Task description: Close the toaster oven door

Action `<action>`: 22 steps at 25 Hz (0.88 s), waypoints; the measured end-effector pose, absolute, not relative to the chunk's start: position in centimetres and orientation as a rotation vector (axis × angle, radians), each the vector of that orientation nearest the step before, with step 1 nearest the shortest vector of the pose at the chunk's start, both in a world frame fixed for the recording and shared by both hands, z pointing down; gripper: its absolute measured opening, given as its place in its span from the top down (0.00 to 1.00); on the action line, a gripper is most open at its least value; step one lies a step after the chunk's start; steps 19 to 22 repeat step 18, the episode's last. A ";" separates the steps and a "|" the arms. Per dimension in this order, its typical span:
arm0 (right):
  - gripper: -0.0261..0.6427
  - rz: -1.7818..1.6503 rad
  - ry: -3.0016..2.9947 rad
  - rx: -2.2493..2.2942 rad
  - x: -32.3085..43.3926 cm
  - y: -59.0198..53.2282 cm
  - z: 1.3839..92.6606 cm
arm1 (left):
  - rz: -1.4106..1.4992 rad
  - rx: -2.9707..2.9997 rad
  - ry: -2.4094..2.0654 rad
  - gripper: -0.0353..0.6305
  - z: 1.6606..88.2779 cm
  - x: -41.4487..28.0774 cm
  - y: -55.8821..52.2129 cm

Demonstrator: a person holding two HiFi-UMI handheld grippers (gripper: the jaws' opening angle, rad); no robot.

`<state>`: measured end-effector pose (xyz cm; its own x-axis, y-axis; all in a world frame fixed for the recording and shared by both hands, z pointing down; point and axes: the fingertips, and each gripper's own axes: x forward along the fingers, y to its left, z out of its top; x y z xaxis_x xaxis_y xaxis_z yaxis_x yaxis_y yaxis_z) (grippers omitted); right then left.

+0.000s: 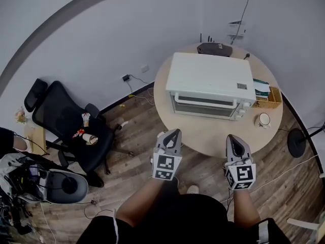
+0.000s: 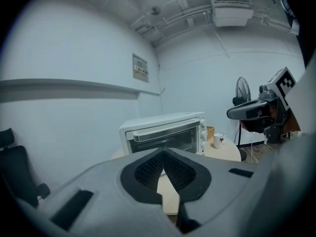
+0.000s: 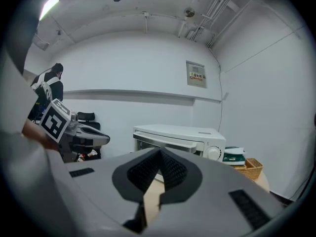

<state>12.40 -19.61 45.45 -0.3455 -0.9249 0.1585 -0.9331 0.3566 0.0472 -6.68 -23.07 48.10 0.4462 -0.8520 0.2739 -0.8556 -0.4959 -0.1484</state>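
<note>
- The toaster oven (image 1: 210, 83) is sitting in the upper middle of the head view on a round counter (image 1: 203, 136). Its door (image 1: 205, 104) is facing the person and looking upright against the front. Whether a thin gap is remaining along its top edge I cannot tell.
- The left tongs (image 1: 175, 133) and the right tongs (image 1: 231, 138) are both hanging over the counter's near rim, in the lower middle of the frame. Each pair is pressed together with nothing between, and both are well apart from the door.
- As I judge it, if the door is needing a last push, closed tips are offering only a narrow contact. They could be slipping off the handle bar at the door's top and striking the knobs (image 1: 245, 110) at the right end of the front.
- A hard shove could be sliding the oven back across the smooth counter rather than seating the door.
- The mug (image 1: 263, 119) and the basket (image 1: 274, 98) are crowding the oven's right side, so a wide swing by the right tongs is risking a tipped mug.
- A bare strip of counter is lying between the tongs and the door, giving a straight way in. To the left, the office chair (image 1: 71, 126) is standing well apart.
</note>
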 end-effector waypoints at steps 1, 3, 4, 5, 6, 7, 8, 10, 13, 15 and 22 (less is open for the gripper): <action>0.97 0.075 -2.453 1.696 12.4 -19.4 45.4 | 0.486 2.662 -1.567 0.94 48.0 -6.7 -22.8; 0.97 0.071 -2.455 1.694 12.5 -19.2 45.3 | 0.475 2.661 -1.560 0.94 47.9 -6.6 -22.3; 0.97 0.070 -2.455 1.693 12.5 -19.0 45.2 | 0.473 2.661 -1.558 0.94 47.8 -6.5 -22.2; 0.97 0.067 -2.455 1.692 12.4 -18.9 45.2 | 0.474 2.663 -1.558 0.94 47.8 -6.5 -22.0; 0.97 0.063 -2.454 1.691 12.4 -18.8 45.2 | 0.477 2.667 -1.557 0.94 47.8 -6.4 -21.8; 0.97 0.059 -2.454 1.691 12.3 -18.8 45.2 | 0.480 2.670 -1.557 0.94 47.8 -6.4 -21.7; 0.97 0.056 -2.453 1.692 12.3 -18.7 45.3 | 0.482 2.672 -1.558 0.94 47.8 -6.4 -21.6; 0.97 0.055 -2.456 1.693 12.3 -18.6 45.4 | 0.482 2.673 -1.564 0.94 47.9 -6.5 -21.4; 0.97 0.057 -2.460 1.696 12.4 -18.5 45.5 | 0.471 2.676 -1.570 0.94 47.7 -6.5 -21.1; 0.97 0.053 -2.461 1.696 12.4 -18.4 45.4 | 0.469 2.677 -1.571 0.94 47.6 -6.5 -21.0; 0.97 0.045 -2.464 1.694 12.5 -18.3 45.2 | 0.468 2.675 -1.565 0.94 47.6 -6.5 -20.8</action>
